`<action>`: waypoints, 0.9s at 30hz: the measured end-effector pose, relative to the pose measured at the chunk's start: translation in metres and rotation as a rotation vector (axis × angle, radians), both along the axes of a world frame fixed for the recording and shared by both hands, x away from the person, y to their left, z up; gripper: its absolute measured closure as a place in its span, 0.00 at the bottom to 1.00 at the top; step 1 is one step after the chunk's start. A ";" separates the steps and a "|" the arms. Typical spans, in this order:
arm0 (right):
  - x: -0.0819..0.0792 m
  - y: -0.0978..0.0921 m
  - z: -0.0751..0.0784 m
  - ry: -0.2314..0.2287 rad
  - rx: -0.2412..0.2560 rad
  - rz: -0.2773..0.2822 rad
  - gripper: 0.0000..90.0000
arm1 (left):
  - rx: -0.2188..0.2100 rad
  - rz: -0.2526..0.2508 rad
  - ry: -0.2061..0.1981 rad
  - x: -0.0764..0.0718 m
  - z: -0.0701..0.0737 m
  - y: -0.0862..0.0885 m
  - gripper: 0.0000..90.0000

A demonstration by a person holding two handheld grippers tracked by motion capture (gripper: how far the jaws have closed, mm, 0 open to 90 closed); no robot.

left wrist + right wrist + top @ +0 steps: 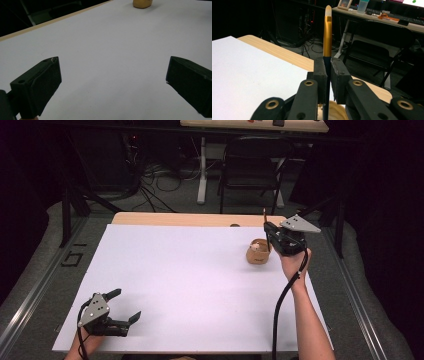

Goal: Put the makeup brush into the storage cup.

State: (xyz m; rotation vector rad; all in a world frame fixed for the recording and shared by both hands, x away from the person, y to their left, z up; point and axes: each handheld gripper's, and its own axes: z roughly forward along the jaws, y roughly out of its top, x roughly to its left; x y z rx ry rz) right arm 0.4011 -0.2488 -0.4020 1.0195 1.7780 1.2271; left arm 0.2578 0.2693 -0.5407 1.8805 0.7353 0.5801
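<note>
My right gripper [327,65] is shut on a slim brush [327,37] with a gold ferrule and a pale tip, held upright between its jaws. In the high view that right gripper [268,231] hovers at the far right of the white table [190,285], just right of a small tan holder [257,252], and the brush [264,215] pokes up above it. My left gripper [125,306] rests near the front left corner, jaws wide apart with nothing between them. In the left gripper view its fingers [37,85] frame bare white table, and the tan holder [142,3] sits far off.
A wooden strip [195,219] edges the table's far side. Beyond it stand a black chair [252,167] and a desk leg [202,170] among floor cables. Metal rails [30,290] run along both sides of the table.
</note>
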 end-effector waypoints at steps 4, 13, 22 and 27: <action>0.003 0.000 0.000 -0.010 -0.006 0.001 0.93 | 0.000 -0.001 0.000 0.000 0.000 0.000 0.00; 0.010 0.000 -0.001 -0.028 0.001 -0.007 0.93 | -0.002 0.002 0.000 0.000 0.000 0.000 0.00; 0.015 0.000 -0.003 -0.056 -0.005 -0.009 0.93 | 0.000 0.000 -0.001 0.000 0.000 0.000 0.00; 0.019 -0.001 -0.005 -0.064 -0.002 -0.009 0.93 | -0.003 0.003 0.001 0.000 0.000 -0.001 0.00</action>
